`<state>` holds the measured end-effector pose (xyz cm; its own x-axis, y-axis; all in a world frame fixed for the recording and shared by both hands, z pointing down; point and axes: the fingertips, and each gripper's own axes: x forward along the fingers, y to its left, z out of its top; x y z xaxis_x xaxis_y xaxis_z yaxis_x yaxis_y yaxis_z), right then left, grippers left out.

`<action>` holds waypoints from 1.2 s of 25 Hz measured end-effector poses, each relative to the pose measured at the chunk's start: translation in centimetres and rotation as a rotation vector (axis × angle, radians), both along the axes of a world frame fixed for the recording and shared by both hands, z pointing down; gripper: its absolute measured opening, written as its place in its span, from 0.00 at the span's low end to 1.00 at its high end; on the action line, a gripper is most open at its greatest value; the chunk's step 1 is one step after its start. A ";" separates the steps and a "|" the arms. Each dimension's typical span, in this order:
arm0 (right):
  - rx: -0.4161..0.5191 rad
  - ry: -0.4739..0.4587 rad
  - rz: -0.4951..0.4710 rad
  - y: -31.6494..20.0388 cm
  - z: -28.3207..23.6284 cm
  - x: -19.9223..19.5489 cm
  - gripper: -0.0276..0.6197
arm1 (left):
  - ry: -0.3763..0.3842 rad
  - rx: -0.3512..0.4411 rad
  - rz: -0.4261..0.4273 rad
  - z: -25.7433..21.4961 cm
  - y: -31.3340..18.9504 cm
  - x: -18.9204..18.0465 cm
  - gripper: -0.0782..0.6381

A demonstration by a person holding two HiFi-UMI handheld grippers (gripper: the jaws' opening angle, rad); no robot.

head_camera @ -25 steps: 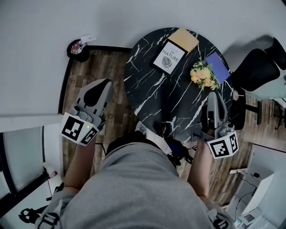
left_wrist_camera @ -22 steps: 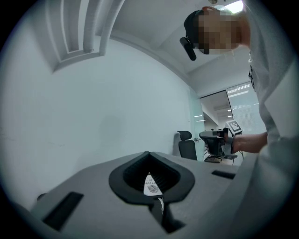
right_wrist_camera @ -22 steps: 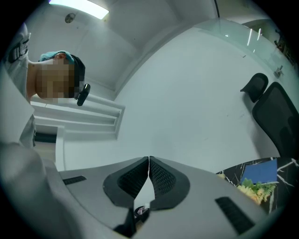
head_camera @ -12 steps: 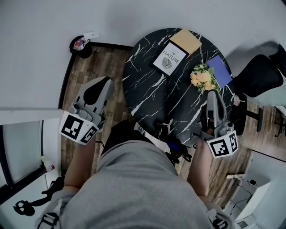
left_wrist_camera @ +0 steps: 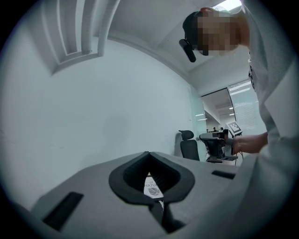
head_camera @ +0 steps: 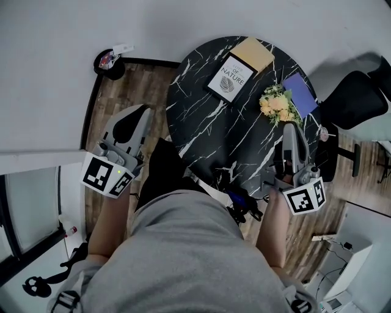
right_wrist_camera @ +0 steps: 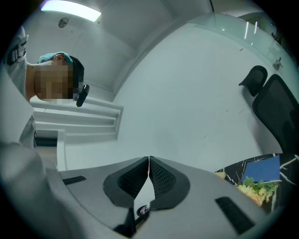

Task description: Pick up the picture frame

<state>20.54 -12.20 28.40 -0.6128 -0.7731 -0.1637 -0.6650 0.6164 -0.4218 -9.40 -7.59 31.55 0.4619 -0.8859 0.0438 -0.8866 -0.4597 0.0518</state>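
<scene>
Both sets of jaws are pinched fully together with nothing in them. The left gripper (head_camera: 142, 114) hangs over the wood floor (head_camera: 131, 85) just off the left edge of the table (head_camera: 214, 131), and the right gripper (head_camera: 291, 128) is over the table's near right side, close to the yellow flowers (head_camera: 277, 104). The picture frame (head_camera: 230, 78) sits on the far side of the black marbled table, right beside a tan book (head_camera: 252, 54) and well apart from both grippers.

Even cool indoor light; ceiling lamp (right_wrist_camera: 70, 10) glares; gripper views fisheye, dark vignetted corners; head view sharp.
</scene>
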 end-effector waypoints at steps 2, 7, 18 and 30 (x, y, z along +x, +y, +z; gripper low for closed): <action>-0.003 0.005 0.013 0.0 0.2 0.2 0.08 | 0.003 -0.001 0.017 0.1 -0.5 0.2 0.12; -0.012 0.001 0.061 -0.5 0.2 0.5 0.08 | 0.005 -0.002 0.076 0.1 -2.4 0.8 0.12; -0.026 0.002 0.184 -2.3 -0.1 0.4 0.08 | 0.005 -0.015 0.218 -0.4 -8.3 1.1 0.12; -0.049 0.006 0.309 -4.6 -0.1 -1.5 0.08 | 0.004 -0.032 0.376 -0.4 -14.5 0.5 0.12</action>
<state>19.00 -16.77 28.25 -0.3480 -0.9299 -0.1188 -0.8206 0.3635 -0.4411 -8.89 -22.07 31.18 0.7546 -0.6529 0.0657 -0.6562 -0.7509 0.0747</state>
